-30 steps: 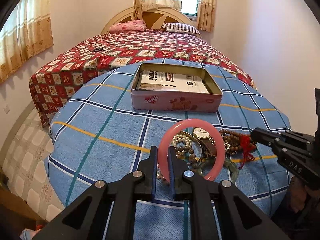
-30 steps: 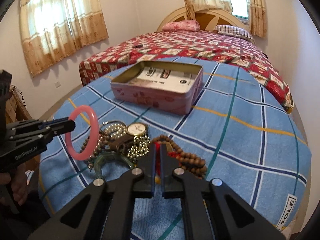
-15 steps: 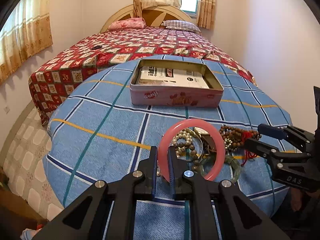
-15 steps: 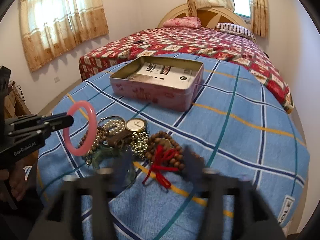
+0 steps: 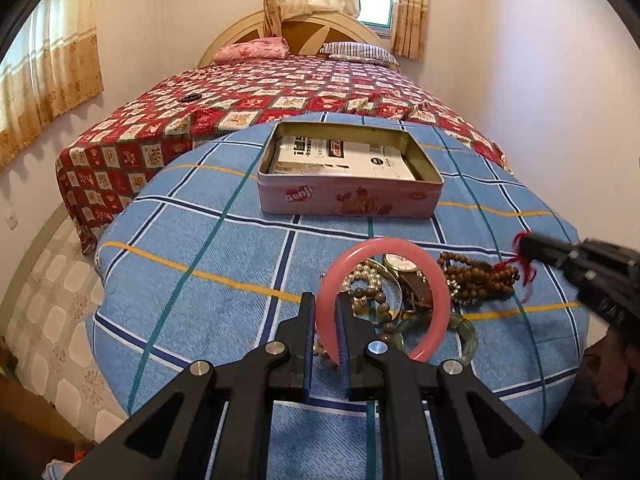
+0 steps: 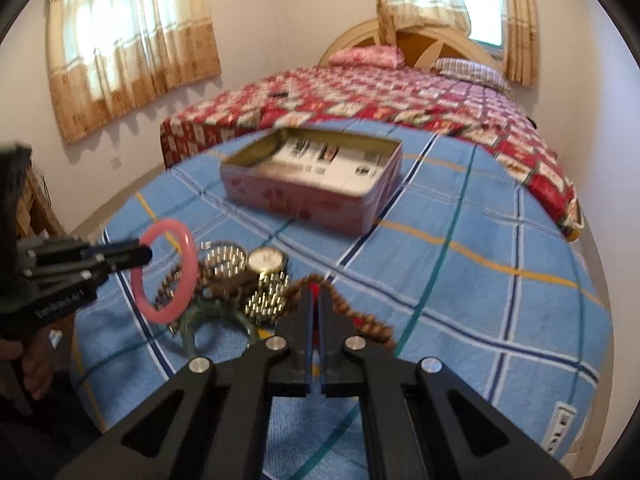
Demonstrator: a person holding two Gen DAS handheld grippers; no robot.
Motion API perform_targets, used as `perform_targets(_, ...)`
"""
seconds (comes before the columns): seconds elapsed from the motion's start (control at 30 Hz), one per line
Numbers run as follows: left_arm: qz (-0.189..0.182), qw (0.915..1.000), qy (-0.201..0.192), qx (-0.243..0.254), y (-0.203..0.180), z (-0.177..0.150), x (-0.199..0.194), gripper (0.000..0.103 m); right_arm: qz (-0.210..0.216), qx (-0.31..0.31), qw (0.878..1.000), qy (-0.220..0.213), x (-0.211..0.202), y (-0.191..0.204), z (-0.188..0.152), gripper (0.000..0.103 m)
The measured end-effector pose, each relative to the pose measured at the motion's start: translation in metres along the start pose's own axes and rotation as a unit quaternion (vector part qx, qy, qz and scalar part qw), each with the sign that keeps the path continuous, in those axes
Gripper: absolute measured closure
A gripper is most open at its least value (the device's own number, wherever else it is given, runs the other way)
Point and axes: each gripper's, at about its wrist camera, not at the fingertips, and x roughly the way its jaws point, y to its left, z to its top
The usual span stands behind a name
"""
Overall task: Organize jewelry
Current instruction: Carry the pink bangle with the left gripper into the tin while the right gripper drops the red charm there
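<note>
My left gripper (image 5: 324, 300) is shut on a pink bangle (image 5: 436, 280) and holds it upright above the jewelry pile; the bangle also shows in the right wrist view (image 6: 188, 248). The pile holds a gold watch (image 5: 400, 264), pearl strands (image 5: 364, 272), a green bangle (image 5: 464, 332) and a brown bead bracelet (image 5: 476, 274) with a red tassel (image 5: 520, 264). My right gripper (image 6: 315, 294) is shut on the red tassel of the bead bracelet (image 6: 360, 312). An open pink tin (image 5: 348, 200) stands further back, with a printed card inside.
The round table (image 5: 200, 264) has a blue plaid cloth and drops off at its edges. A bed with a red patterned cover (image 5: 260, 100) lies behind it. The tin also shows in the right wrist view (image 6: 312, 196). Walls and curtained windows surround the room.
My right gripper opened, came down on the red tassel and closed on it. My left gripper stays shut on the pink bangle, nearly in place.
</note>
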Motion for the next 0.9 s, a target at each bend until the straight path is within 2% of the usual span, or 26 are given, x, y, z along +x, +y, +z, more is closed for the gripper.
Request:
perform_targets(0.3, 0.001, 0.9999, -0.011, -0.001, 0.005, 0.008, -0.006, 0.094, 0.002, -0.006, 1.000, -0.031, -0.016, -0.002, 0.026, 0.100)
perform_targets(0.9, 0.012, 0.9993, -0.034, 0.011, 0.022, 0.070, 0.010, 0.094, 0.024, -0.036, 0.999, -0.028, 0.015, -0.004, 0.072, 0.100)
